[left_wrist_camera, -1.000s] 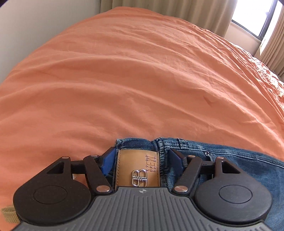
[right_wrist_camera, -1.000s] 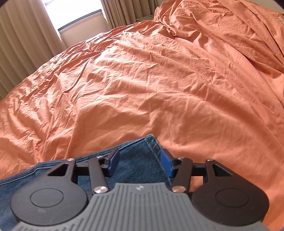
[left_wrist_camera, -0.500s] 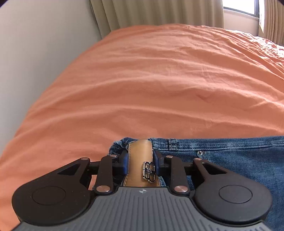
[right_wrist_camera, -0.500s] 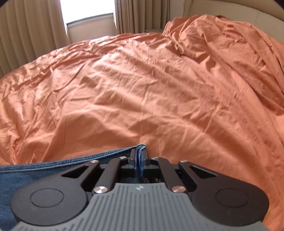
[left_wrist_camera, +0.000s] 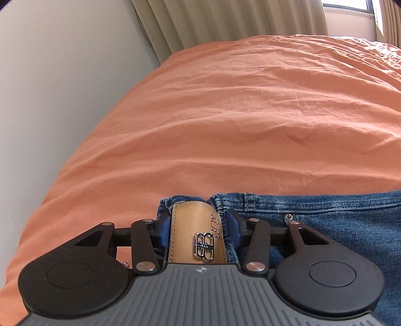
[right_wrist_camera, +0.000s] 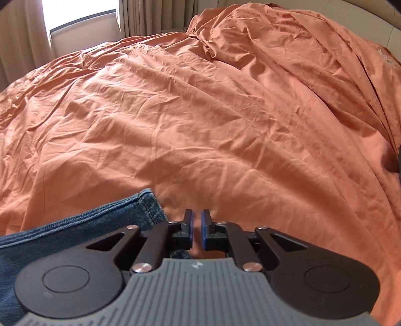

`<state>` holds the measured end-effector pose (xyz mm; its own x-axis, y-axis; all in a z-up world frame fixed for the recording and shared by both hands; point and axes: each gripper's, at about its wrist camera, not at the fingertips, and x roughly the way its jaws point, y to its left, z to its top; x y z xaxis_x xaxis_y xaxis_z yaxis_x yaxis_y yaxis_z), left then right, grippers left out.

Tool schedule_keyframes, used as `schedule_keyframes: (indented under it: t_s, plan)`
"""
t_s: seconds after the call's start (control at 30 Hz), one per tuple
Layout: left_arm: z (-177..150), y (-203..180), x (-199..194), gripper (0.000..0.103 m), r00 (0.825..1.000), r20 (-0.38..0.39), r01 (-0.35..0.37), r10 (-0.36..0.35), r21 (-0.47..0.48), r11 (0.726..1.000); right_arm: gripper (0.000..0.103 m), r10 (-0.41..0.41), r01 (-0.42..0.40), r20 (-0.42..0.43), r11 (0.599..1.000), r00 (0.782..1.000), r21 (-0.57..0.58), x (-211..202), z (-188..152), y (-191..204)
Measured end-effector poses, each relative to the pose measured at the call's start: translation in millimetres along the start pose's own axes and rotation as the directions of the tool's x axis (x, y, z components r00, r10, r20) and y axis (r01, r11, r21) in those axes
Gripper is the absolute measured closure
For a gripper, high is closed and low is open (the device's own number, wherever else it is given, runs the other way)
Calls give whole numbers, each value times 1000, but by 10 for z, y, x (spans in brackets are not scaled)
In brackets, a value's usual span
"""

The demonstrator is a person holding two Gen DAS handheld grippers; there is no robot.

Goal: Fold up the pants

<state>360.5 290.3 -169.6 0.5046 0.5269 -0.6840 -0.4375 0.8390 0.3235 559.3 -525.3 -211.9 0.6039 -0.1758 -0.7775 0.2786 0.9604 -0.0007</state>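
Wide orange bedspread (left_wrist_camera: 225,112), wrinkled, filling both views, with beige curtains (left_wrist_camera: 225,20) at the far edge. Blue denim pants (left_wrist_camera: 338,220) flat on the near part of it, stretching rightward in the left view; hem corner (right_wrist_camera: 147,203) at near left in the right view. Left gripper (left_wrist_camera: 198,225) clenched on the waistband at the tan leather patch (left_wrist_camera: 198,233). Right gripper (right_wrist_camera: 196,232) nearly closed, narrow gap, grasping nothing, just right of the hem.

Jeans (left_wrist_camera: 338,225) run off the right edge in the left view and off the lower left in the right one. Lettering on the patch (left_wrist_camera: 198,225) is too small to read, its bottom hidden behind the gripper (left_wrist_camera: 198,232) body.
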Motion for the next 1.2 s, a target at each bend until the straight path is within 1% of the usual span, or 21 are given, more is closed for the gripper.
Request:
schedule_keyframes:
  t_s: [0.03,0.07,0.13,0.17,0.23,0.3,0.33,0.4,0.47,0.57,0.63,0.73,0.87,0.97,1.0,1.03,1.1,1.17,1.2]
  plan:
    - [12,54,-39,40,1000,5,15,-15,-8,1000,92,8,-8,-3,1000,1000,-3,-77,-11,-23]
    - [24,111,-83,40,999,4,35,-35,-21,999,84,23,-23,-7,1000,1000,-2,-161,-29,-46]
    - [35,213,-232,40,996,13,84,-84,-34,996,83,60,-61,-14,998,998,-13,-351,-79,-83]
    - [35,240,-338,40,994,22,103,-103,-13,995,83,67,-68,-17,997,998,-27,-447,-112,-92]
    - [8,261,-549,40,990,40,133,-136,62,989,83,80,-82,-30,995,996,-63,-652,-186,-108]
    - [-53,274,-819,40,982,49,173,-183,153,973,83,83,-87,-36,992,996,-96,-849,-250,-132]
    - [-88,291,-931,40,979,54,183,-196,178,967,83,88,-92,-43,990,995,-108,-971,-290,-159]
    - [-178,334,-1196,40,968,56,227,-246,233,946,83,100,-107,-60,986,993,-130,-1178,-357,-193]
    - [-296,384,-1438,40,954,48,269,-295,291,918,81,101,-111,-69,980,993,-167,-1438,-445,-231]
    - [-525,417,-1753,40,944,14,297,-330,400,867,77,104,-117,-75,973,992,-199,-1782,-590,-310]
    - [-690,423,-1916,40,940,-2,304,-341,458,835,77,113,-130,-86,967,990,-219,-1991,-728,-358]
    - [-933,388,-2097,40,936,-32,310,-351,549,776,77,117,-143,-105,948,988,-285,-2262,-970,-388]
    - [-1266,298,-2292,40,924,-71,326,-376,662,675,77,121,-166,-145,918,982,-359,-2527,-1350,-407]
    - [-1530,242,-2372,40,908,-133,357,-396,741,569,77,109,-171,-168,895,980,-412,-2689,-1624,-401]
    - [-1611,207,-2388,40,905,-158,363,-394,769,525,77,105,-171,-172,886,979,-431,-2737,-1712,-400]
    - [-1680,172,-2397,40,904,-178,365,-389,795,485,77,99,-169,-174,879,980,-446,-2776,-1776,-400]
    - [-1849,89,-2393,40,909,-204,351,-364,846,402,77,92,-168,-181,871,979,-463,-2842,-1890,-395]
    - [-1971,35,-2374,40,907,-233,355,-351,869,343,77,87,-165,-182,864,979,-475,-2905,-1997,-392]
    - [-2032,19,-2366,40,905,-247,361,-346,876,319,76,83,-162,-182,861,980,-482,-2933,-2045,-388]
